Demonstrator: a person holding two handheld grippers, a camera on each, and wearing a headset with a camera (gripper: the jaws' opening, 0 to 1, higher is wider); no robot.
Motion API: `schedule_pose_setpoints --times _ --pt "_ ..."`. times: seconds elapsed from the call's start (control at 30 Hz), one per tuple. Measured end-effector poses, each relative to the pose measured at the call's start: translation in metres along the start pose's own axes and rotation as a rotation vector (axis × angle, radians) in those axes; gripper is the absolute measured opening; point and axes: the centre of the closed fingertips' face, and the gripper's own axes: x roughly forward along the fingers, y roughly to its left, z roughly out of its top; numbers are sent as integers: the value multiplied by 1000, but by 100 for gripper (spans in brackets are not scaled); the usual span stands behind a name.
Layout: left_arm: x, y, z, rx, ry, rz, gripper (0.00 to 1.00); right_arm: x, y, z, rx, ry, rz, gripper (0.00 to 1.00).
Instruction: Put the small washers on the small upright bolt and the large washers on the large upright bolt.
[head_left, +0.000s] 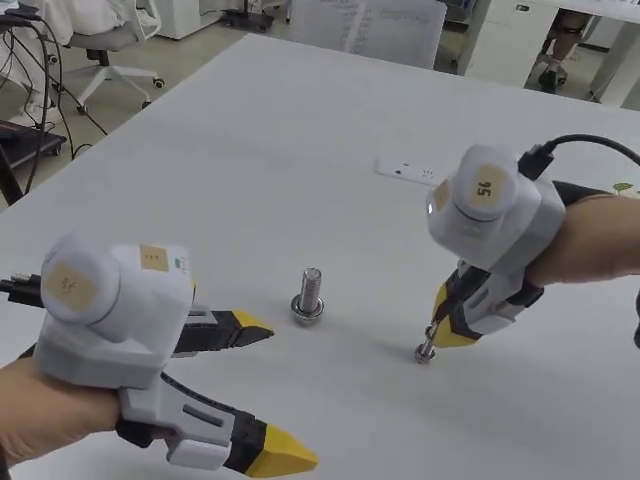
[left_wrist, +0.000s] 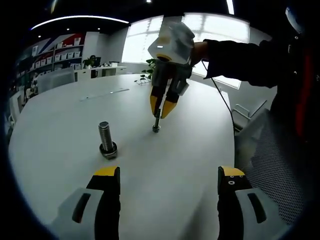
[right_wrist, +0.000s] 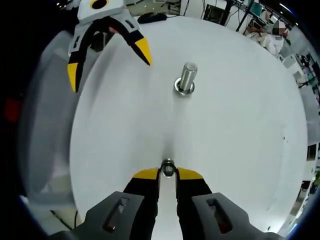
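Our right gripper (head_left: 438, 332) is clenched on the top of the small silver upright bolt (head_left: 425, 351), which stands on the white table (head_left: 300, 150). Left gripper (head_left: 278, 393) hovers released, jaws wide, holding nothing. Large threaded steel upright bolt (head_left: 309, 293) stands between the grippers, with a wider ring at its base.

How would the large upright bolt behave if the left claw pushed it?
The large bolt looks solid metal, so probably heavy for its size. Standing tall on a narrow base, it might tip if pushed high, then roll.
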Motion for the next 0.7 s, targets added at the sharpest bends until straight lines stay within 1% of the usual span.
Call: schedule_pose_setpoints --times 0.3,0.7 --pt "-1 1 -2 -4 8 4 80 13 3 -2 13 -5 16 13" --pt "0 2 -2 -5 14 5 80 22 0 -3 14 -14 11 13"
